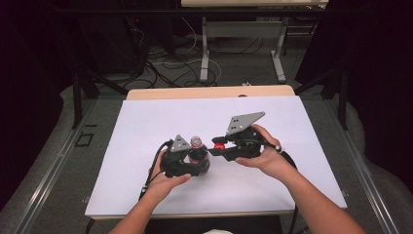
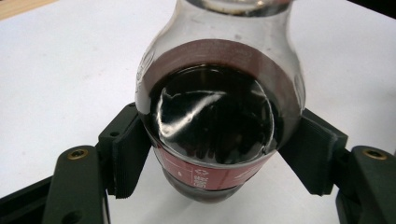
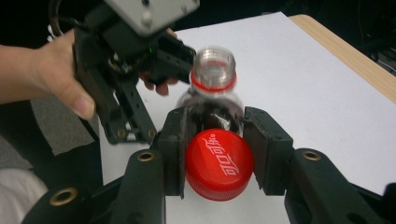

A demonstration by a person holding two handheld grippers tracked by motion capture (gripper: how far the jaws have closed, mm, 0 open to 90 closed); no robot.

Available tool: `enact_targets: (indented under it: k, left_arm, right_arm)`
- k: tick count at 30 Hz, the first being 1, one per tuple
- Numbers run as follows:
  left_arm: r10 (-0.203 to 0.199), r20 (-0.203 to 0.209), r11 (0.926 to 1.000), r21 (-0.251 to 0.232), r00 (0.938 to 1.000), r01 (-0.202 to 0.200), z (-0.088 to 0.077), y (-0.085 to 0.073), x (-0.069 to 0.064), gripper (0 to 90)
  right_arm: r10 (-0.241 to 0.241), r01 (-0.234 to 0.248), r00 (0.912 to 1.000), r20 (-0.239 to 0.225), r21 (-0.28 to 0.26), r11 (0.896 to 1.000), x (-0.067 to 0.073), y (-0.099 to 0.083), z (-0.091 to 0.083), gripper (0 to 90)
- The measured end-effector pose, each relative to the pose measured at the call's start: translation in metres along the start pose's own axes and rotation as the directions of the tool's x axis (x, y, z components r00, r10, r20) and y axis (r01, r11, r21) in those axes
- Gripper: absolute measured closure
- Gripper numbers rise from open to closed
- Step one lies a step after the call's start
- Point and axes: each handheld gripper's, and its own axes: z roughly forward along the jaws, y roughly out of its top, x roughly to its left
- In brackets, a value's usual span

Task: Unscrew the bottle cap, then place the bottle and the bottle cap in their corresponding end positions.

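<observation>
High view: the bottle (image 1: 197,152) is stood on the white table (image 1: 146,126), clamped by the left gripper (image 1: 192,163); its red cap (image 1: 220,146), already removed, is pinched in the right gripper (image 1: 217,146) just beside; only setting down is judged left.

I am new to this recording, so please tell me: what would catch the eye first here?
The red bottle cap, pinched between the right gripper fingers, just off the bottle's open neck. Next, the cola bottle, dark liquid inside, clamped by the left gripper near the middle of the white table.
</observation>
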Motion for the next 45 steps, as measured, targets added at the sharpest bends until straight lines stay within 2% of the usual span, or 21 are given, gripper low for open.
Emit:
enact_targets:
  k: [1,5,6,9,12,13,16,17,20,21,22,26,30,36,39,45]
  left_arm:
    - [0.000,-0.004,1.0000,0.004,1.0000,0.000,-0.001,0.002,0.002,30.0]
    - [-0.007,-0.012,0.9999,-0.009,0.9999,0.007,0.001,0.011,0.006,30.0]
    - [-0.010,-0.010,0.9998,-0.018,0.9999,0.009,0.002,0.014,0.007,30.0]
    - [-0.018,-0.014,0.9994,-0.030,0.9997,0.018,0.004,0.022,0.010,30.0]
    - [-0.018,-0.016,0.9991,-0.039,0.9997,0.018,0.006,0.031,0.012,30.0]
    - [-0.013,-0.016,0.9994,-0.033,0.9998,0.013,0.007,0.034,0.013,30.0]
    - [-0.025,-0.023,0.9988,-0.042,0.9994,0.024,0.009,0.042,0.016,30.0]
    - [-0.025,-0.025,0.9987,-0.045,0.9994,0.023,0.010,0.044,0.017,30.0]
    - [-0.042,-0.026,0.9978,-0.053,0.9988,0.040,0.015,0.049,0.019,30.0]
    - [-0.035,-0.027,0.9988,-0.037,0.9990,0.034,0.015,0.052,0.020,30.0]
    - [-0.035,-0.028,0.9987,-0.039,0.9990,0.034,0.018,0.054,0.020,30.0]
    - [-0.043,-0.035,0.9981,-0.045,0.9985,0.041,0.026,0.064,0.022,30.0]
    - [-0.059,-0.052,0.9975,-0.042,0.9969,0.056,0.037,0.072,0.028,30.0]
    - [-0.074,-0.089,0.9965,-0.046,0.9933,0.070,0.056,0.079,0.039,30.0]
    - [-0.081,-0.098,0.9961,-0.043,0.9919,0.077,0.068,0.080,0.045,30.0]
    - [-0.093,-0.113,0.9956,-0.024,0.9892,0.091,0.094,0.077,0.050,29.9]
  right_arm:
    - [0.019,-0.019,0.9998,0.001,0.015,1.000,0.000,-0.002,0.000,61.4]
    - [0.038,-0.039,0.9987,0.034,0.042,0.998,-0.001,-0.011,0.001,61.3]
    - [0.044,-0.046,0.9986,0.028,0.047,0.998,-0.002,-0.013,0.001,61.4]
    - [0.069,-0.073,0.9946,0.077,0.051,0.996,-0.002,-0.020,0.002,61.3]
    - [0.102,-0.109,0.9894,0.103,0.068,0.992,-0.003,-0.026,0.003,61.3]
    - [0.102,-0.112,0.9865,0.128,0.074,0.991,-0.003,-0.028,0.004,61.2]
    - [0.149,-0.162,0.9738,0.172,0.065,0.985,-0.005,-0.034,0.005,61.2]
    - [0.156,-0.172,0.9718,0.177,0.078,0.982,-0.005,-0.035,0.005,61.2]
    - [0.195,-0.214,0.9585,0.208,0.070,0.974,-0.006,-0.041,0.007,61.3]
    - [0.202,-0.222,0.9552,0.216,0.069,0.973,-0.006,-0.043,0.008,61.2]
    - [0.209,-0.230,0.9505,0.230,0.069,0.971,-0.006,-0.045,0.008,61.3]
    - [0.222,-0.247,0.9376,0.268,0.066,0.967,-0.006,-0.050,0.009,61.3]
    - [0.229,-0.252,0.9255,0.302,0.039,0.967,-0.006,-0.054,0.007,61.3]
    - [0.253,-0.275,0.9158,0.311,0.028,0.961,-0.007,-0.061,0.006,61.3]
    - [0.245,-0.270,0.9173,0.314,0.035,0.962,-0.007,-0.065,0.008,61.3]
    - [0.260,-0.282,0.9141,0.311,0.027,0.959,-0.007,-0.071,0.012,61.3]
